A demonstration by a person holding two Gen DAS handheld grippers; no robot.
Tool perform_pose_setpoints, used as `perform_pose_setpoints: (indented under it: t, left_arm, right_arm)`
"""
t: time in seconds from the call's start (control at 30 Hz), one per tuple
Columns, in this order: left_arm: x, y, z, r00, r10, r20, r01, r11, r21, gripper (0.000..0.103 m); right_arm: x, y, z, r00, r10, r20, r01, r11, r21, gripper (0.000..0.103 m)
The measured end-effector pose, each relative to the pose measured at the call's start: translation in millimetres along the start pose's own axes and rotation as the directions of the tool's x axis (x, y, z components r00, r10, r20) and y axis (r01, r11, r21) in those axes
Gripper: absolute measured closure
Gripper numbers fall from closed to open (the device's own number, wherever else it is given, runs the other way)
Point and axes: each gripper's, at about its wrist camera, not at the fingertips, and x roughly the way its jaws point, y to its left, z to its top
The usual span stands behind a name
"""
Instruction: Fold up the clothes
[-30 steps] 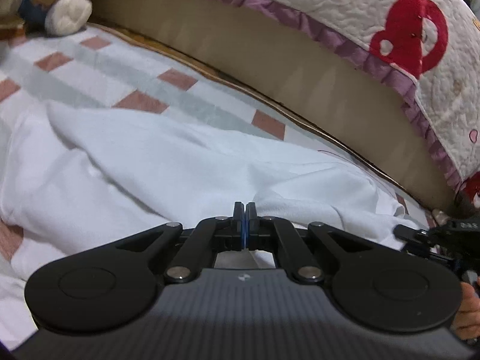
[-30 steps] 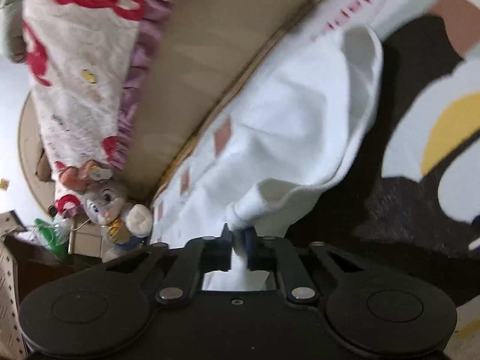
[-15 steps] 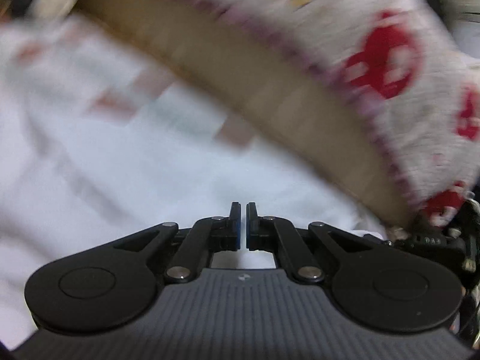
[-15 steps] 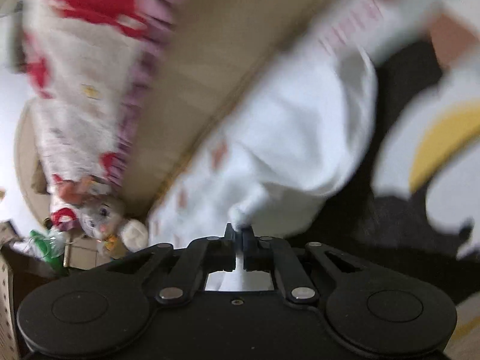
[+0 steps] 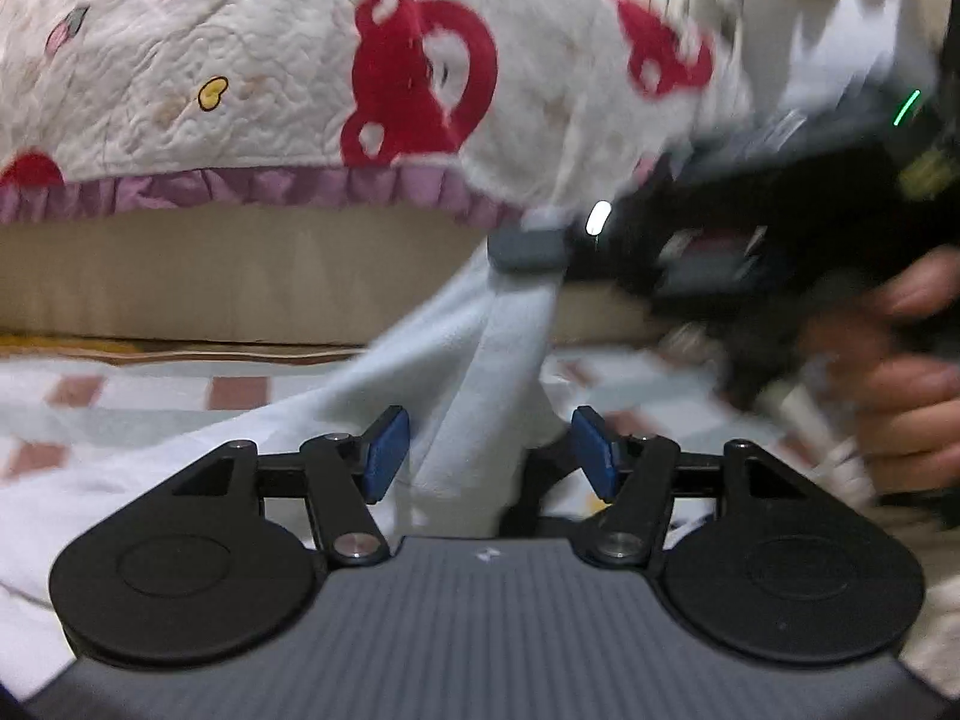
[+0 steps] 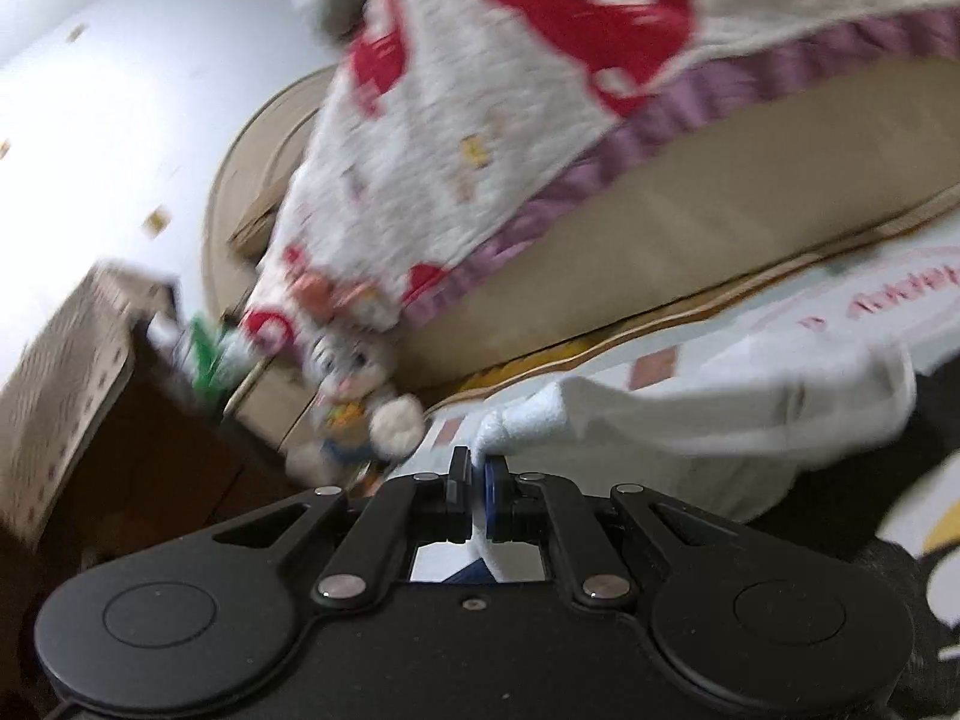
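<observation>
A corner of the white garment (image 6: 708, 414) is pinched and held up off the bed (image 5: 90, 396) by the right gripper (image 6: 478, 483), left gripper (image 5: 489, 450) jaws spread around the hanging fabric, so a regrip's probably needed next.

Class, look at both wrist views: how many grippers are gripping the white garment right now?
1. The right gripper is shut on the white garment. The left gripper is open, with cloth hanging between its fingers, ungripped.

White garment (image 5: 468, 360) hangs bunched and lifted above the checked bedding.
</observation>
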Motion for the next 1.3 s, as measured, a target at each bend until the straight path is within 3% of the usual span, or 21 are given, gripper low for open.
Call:
perform_pose_setpoints:
  t: [0.03, 0.1, 0.13, 0.2, 0.27, 0.33, 0.37, 0.43, 0.53, 0.57, 0.67, 0.77, 0.83, 0.93, 1.03, 1.1, 1.17, 1.2, 1.23, 1.27, 1.3]
  left_arm:
    - [4.5, -0.9, 1.6, 1.0, 0.018, -0.016, -0.018, 1.0, 0.009, 0.047]
    - [2.8, 12.1, 5.7, 1.0, 0.008, -0.029, -0.01, 0.997, -0.074, 0.099]
    - [-0.1, 16.7, 8.2, 0.999, 0.025, -0.031, -0.027, 0.995, -0.093, 0.1]
    - [-16.6, 18.6, 15.5, 0.985, 0.171, -0.006, -0.171, 0.985, -0.026, 0.1]
    - [-35.9, 36.6, 24.7, 0.948, 0.315, 0.04, -0.315, 0.949, -0.01, 0.1]
    - [-53.2, 74.2, 33.2, 0.914, 0.403, 0.042, -0.397, 0.911, -0.107, 0.1]
    - [-61.3, 99.9, 34.0, 0.907, 0.419, 0.038, -0.405, 0.895, -0.186, 0.1]
    - [-75.5, 148.0, 29.3, 0.878, 0.478, 0.039, -0.449, 0.848, -0.283, 0.1]
    - [-86.5, 194.8, 11.0, 0.808, 0.59, 0.003, -0.56, 0.768, -0.312, 0.1]
    - [-89.9, 205.3, 3.5, 0.798, 0.602, -0.001, -0.565, 0.748, -0.347, 0.1]
    - [-98.6, 238.2, -12.4, 0.788, 0.613, -0.059, -0.569, 0.688, -0.449, 0.1]
    - [-106.9, 247.7, -17.7, 0.78, 0.624, -0.053, -0.572, 0.676, -0.464, 0.1]
    - [-107.6, 249.5, -18.0, 0.781, 0.622, -0.05, -0.568, 0.676, -0.469, 0.1]
    - [-108.7, 252.4, -18.6, 0.784, 0.619, -0.046, -0.562, 0.675, -0.477, 0.1]
    - [-109.8, 255.2, -19.2, 0.786, 0.617, -0.042, -0.556, 0.675, -0.485, 0.1]
    - [-110.6, 257.1, -19.6, 0.787, 0.615, -0.04, -0.552, 0.674, -0.491, 0.1]
    - [-111.4, 258.6, -20.8, 0.785, 0.618, -0.037, -0.551, 0.67, -0.498, 0.1]
    - [-112.0, 258.7, -21.2, 0.773, 0.634, -0.039, -0.562, 0.655, -0.505, 0.1]
    - [-112.6, 258.7, -21.7, 0.76, 0.649, -0.04, -0.574, 0.64, -0.511, 0.1]
    - [-113.3, 258.7, -22.2, 0.747, 0.664, -0.042, -0.585, 0.625, -0.518, 0.1]
    - [-115.5, 257.5, -21.4, 0.732, 0.681, -0.037, -0.595, 0.612, -0.522, 0.1]
  right_arm:
    - [0.3, 5.5, -1.3, 1.0, 0.019, -0.015, -0.019, 0.999, -0.026, 0.096]
    - [-3.0, 15.5, -4.3, 0.997, 0.064, -0.042, -0.067, 0.996, -0.066, 0.096]
    - [-5.4, 19.0, -6.1, 0.997, 0.066, -0.048, -0.07, 0.993, -0.092, 0.096]
    - [-6.6, 20.0, -8.2, 0.997, 0.054, -0.046, -0.059, 0.992, -0.114, 0.096]
    - [-3.8, 14.2, -8.5, 0.999, 0.033, -0.031, -0.036, 0.995, -0.097, 0.091]
    - [-2.3, 1.7, -8.2, 0.999, 0.022, -0.038, -0.024, 0.999, -0.047, 0.085]
    - [-0.6, 3.2, -9.8, 0.998, -0.048, -0.036, 0.044, 0.993, -0.112, 0.077]
    - [3.1, 8.0, -13.5, 0.98, -0.198, -0.014, 0.188, 0.948, -0.255, 0.062]
    - [25.0, 9.6, -27.2, 0.938, -0.344, -0.036, 0.296, 0.853, -0.431, 0.062]
    - [33.5, 7.8, -32.6, 0.929, -0.365, -0.059, 0.3, 0.838, -0.456, 0.062]
    - [61.2, 0.5, -48.0, 0.895, -0.432, -0.112, 0.315, 0.788, -0.529, 0.06]
    - [91.8, -6.4, -58.7, 0.855, -0.504, -0.123, 0.321, 0.7, -0.638, 0.06]
    - [105.2, -11.3, -56.9, 0.87, -0.476, -0.127, 0.279, 0.689, -0.669, 0.059]
    - [131.2, -17.9, -47.7, 0.879, -0.458, -0.131, 0.223, 0.638, -0.737, 0.052]
    - [158.8, -27.9, -38.0, 0.883, -0.453, -0.123, 0.193, 0.59, -0.784, 0.04]
    - [175.4, -41.4, -32.3, 0.884, -0.447, -0.136, 0.196, 0.621, -0.759, 0.035]
    - [191.6, -61.2, -27.1, 0.882, -0.436, -0.176, 0.212, 0.703, -0.679, 0.035]
    - [197.4, -70.4, -25.2, 0.883, -0.428, -0.194, 0.222, 0.743, -0.632, 0.035]
    - [197.6, -76.1, -23.9, 0.898, -0.39, -0.204, 0.21, 0.787, -0.58, 0.04]
    - [197.2, -81.5, -22.6, 0.913, -0.348, -0.211, 0.195, 0.828, -0.525, 0.092]
    - [192.9, -83.3, -17.8, 0.93, -0.297, -0.217, 0.17, 0.869, -0.464, 0.088]
